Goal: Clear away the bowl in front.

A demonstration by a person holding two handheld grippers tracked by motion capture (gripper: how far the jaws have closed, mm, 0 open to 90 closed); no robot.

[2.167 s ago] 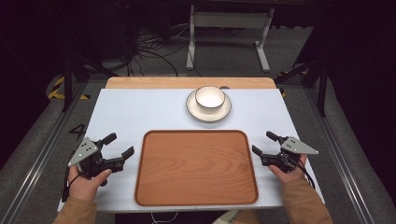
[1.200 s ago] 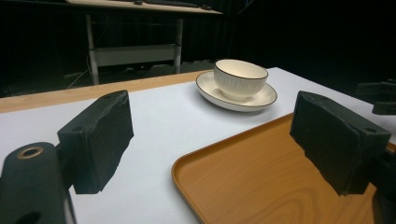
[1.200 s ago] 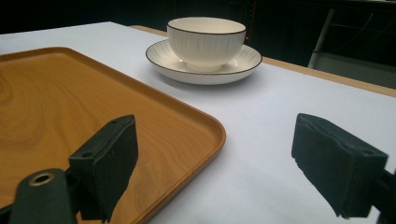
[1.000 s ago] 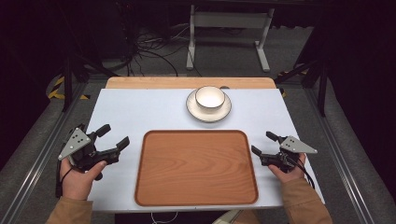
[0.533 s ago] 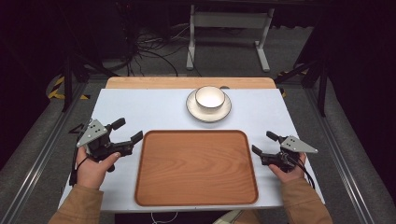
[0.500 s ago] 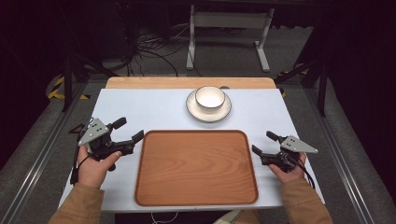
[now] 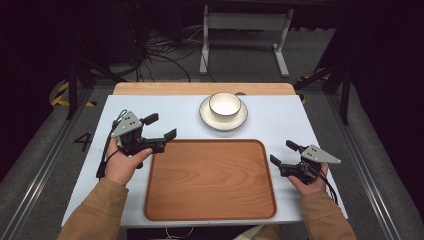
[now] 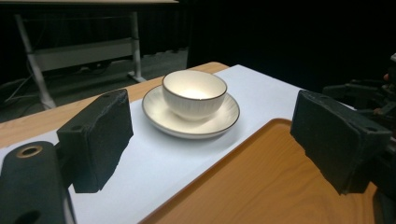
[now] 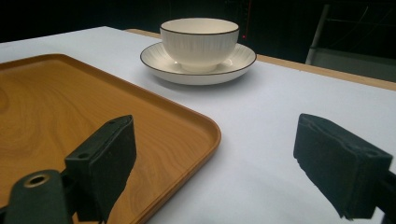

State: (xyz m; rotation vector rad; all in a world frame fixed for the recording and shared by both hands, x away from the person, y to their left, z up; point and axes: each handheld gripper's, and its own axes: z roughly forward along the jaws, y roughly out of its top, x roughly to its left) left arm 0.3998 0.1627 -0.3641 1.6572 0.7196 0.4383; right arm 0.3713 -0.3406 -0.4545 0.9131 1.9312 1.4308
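- The left gripper is held just off the wooden tray's far left corner, jaws spread wide, nothing gripped.
- The right gripper is parked by the tray's right edge, jaws also wide apart and empty.
- A white bowl is sat on its saucer, on the table just beyond the tray.

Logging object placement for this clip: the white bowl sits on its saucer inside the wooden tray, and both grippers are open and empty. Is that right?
Not quite. The high view shows the bowl on its saucer resting on the white table, beyond the wooden tray, not inside it. The left gripper and right gripper are indeed open and empty.
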